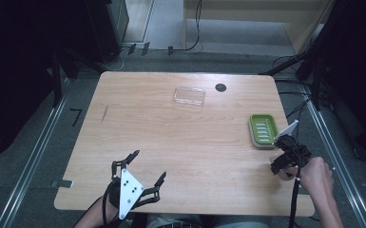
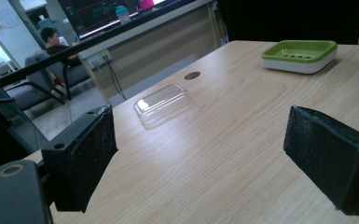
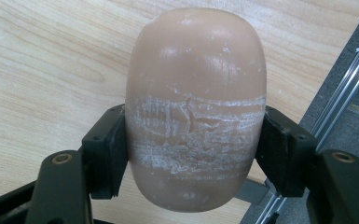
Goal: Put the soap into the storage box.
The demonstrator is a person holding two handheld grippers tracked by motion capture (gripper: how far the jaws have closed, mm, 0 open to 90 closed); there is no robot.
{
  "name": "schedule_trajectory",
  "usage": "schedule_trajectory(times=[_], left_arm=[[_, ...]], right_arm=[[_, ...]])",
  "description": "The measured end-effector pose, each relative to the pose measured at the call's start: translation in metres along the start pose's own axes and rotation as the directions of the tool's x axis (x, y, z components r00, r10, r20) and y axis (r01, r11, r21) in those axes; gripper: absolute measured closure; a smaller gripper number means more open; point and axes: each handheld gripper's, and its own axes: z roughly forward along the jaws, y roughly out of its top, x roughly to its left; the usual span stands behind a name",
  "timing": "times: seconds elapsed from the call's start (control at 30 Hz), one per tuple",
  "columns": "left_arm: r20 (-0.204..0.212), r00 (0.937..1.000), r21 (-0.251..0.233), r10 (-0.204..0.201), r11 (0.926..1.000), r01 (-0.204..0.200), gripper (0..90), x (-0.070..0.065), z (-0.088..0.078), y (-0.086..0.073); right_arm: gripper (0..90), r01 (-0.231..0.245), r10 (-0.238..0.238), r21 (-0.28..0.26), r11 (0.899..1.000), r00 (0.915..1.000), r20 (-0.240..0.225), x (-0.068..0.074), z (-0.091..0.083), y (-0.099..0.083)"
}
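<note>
Near table edge: right gripper (image 3: 193, 154) pinches soap bar (image 3: 196, 93) | left gripper (image 2: 200, 154) spread, empty

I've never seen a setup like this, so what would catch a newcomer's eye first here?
Probably the tan bar of soap, clamped between the right gripper's black jaws near the table's right edge. Next comes the green soap dish just beyond it, then the clear lid lying farther back. The left gripper stands open at the near edge.
</note>
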Motion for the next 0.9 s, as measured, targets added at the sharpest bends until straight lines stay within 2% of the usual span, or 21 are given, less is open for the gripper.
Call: schedule_trajectory(times=[0.4, 0.9], left_arm=[[0.000, 1.0000, 0.000, -0.002, 1.0000, 0.002, 9.9, 0.000, 0.000, 0.000], [0.001, 1.0000, 0.003, 0.001, 1.0000, -0.001, 10.0, 0.000, 0.000, 0.000]], right_arm=[[33.4, 0.011, -0.011, 0.005, 1.000, 0.9999, 0.005, -0.001, -0.001, 0.011], [33.4, 0.022, -0.022, -0.022, 1.000, 0.9997, 0.010, -0.002, -0.010, 0.025]])
